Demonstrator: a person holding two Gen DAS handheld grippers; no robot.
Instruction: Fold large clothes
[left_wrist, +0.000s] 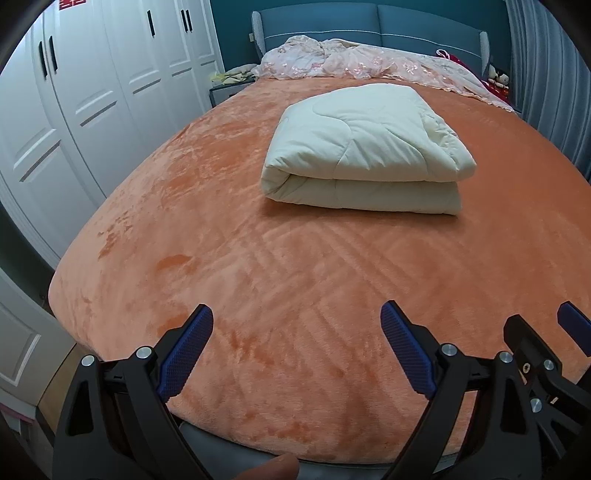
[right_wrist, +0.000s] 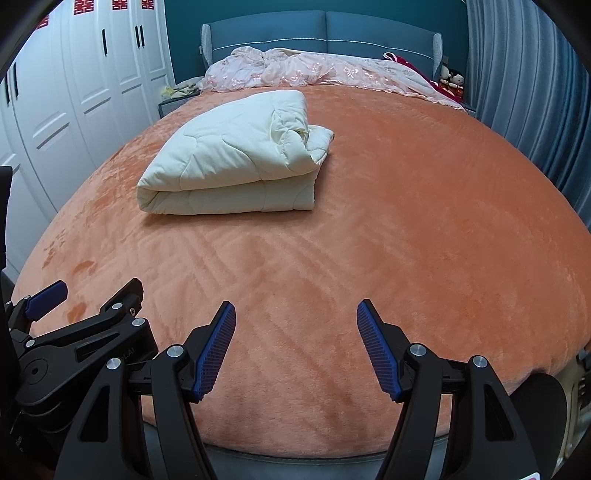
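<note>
A cream quilted comforter (left_wrist: 365, 147) lies folded in a thick rectangle in the middle of the orange plush bed cover (left_wrist: 295, 277); it also shows in the right wrist view (right_wrist: 236, 158). My left gripper (left_wrist: 297, 325) is open and empty above the bed's near edge, well short of the comforter. My right gripper (right_wrist: 295, 321) is open and empty, beside the left one. The right gripper shows at the left view's right edge (left_wrist: 543, 332), and the left gripper at the right view's left edge (right_wrist: 85, 299).
A crumpled pink sequined cloth (left_wrist: 369, 62) lies along the blue headboard (left_wrist: 369, 22). White wardrobe doors (left_wrist: 92, 92) stand to the left, a grey-blue curtain (right_wrist: 535, 92) to the right. Small dolls (right_wrist: 452, 79) sit at the far right corner.
</note>
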